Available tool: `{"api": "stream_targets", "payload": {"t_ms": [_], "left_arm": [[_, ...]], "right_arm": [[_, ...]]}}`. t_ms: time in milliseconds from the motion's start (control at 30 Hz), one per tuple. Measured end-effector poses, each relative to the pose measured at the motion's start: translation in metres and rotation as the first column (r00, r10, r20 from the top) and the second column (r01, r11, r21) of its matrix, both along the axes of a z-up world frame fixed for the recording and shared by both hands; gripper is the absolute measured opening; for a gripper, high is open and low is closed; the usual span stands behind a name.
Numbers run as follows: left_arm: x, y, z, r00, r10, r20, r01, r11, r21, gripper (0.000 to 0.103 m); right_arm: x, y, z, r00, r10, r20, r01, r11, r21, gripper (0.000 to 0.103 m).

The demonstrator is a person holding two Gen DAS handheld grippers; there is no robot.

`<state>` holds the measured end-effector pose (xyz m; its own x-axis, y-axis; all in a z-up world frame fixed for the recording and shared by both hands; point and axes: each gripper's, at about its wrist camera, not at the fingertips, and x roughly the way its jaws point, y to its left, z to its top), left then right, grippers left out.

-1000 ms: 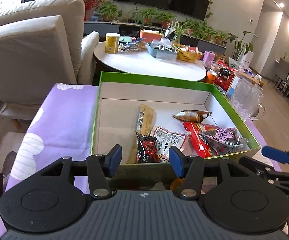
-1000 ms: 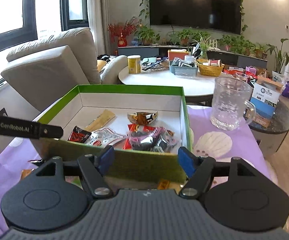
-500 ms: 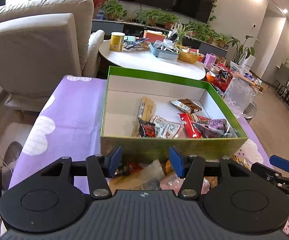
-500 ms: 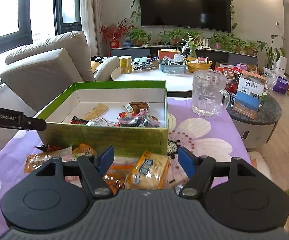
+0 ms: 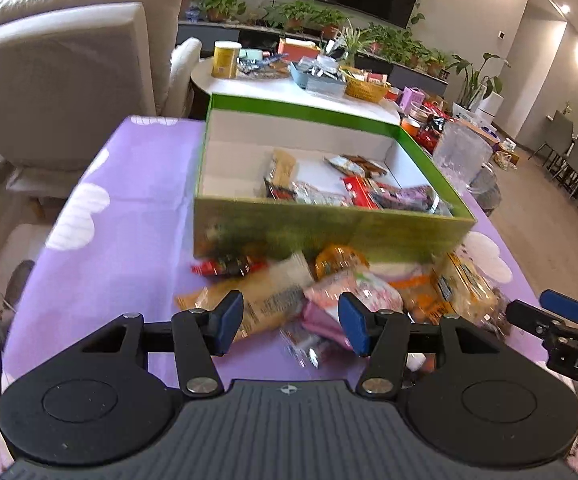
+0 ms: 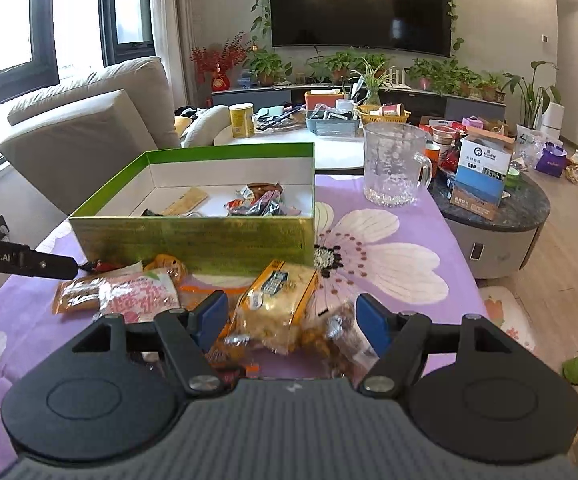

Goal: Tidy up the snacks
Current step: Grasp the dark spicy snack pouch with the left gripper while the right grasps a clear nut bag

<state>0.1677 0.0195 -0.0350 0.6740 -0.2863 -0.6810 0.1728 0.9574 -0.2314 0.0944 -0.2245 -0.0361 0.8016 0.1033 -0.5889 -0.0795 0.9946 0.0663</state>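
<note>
A green box with white inside holds several snack packets. A loose pile of snack packets lies on the purple cloth in front of the box. My left gripper is open and empty, above the pile's near edge, over a pink packet. My right gripper is open and empty, over a yellow packet. A pink packet lies to its left.
A glass mug stands on the purple flowered cloth right of the box. A beige sofa is at the left. A white round table with clutter is behind. A dark side table with boxes is at the right.
Both grippers have pulled back toward me from the box, so the pile of packets in front of it has come into view. Both stay open.
</note>
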Motion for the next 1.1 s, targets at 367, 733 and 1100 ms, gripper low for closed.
{"api": "stream_targets", "payload": {"t_ms": [367, 733, 1100], "left_arm": [[-0.046, -0.068, -0.010, 0.976, -0.205, -0.072, 0.201, 0.978, -0.055, 0.051], [-0.043, -0.134, -0.033, 0.970, -0.172, -0.172, 0.171, 0.985, -0.022, 0.055], [-0.034, -0.170, -0.041, 0.976, -0.158, -0.149, 0.173, 0.980, 0.096, 0.060]], "right_arm": [[-0.016, -0.026, -0.003, 0.996, -0.093, -0.005, 0.093, 0.996, 0.007, 0.059], [-0.037, -0.064, -0.007, 0.987, -0.159, 0.002, 0.159, 0.987, 0.023, 0.059], [-0.035, -0.076, -0.015, 0.988, -0.152, -0.010, 0.153, 0.988, 0.037, 0.059]]}}
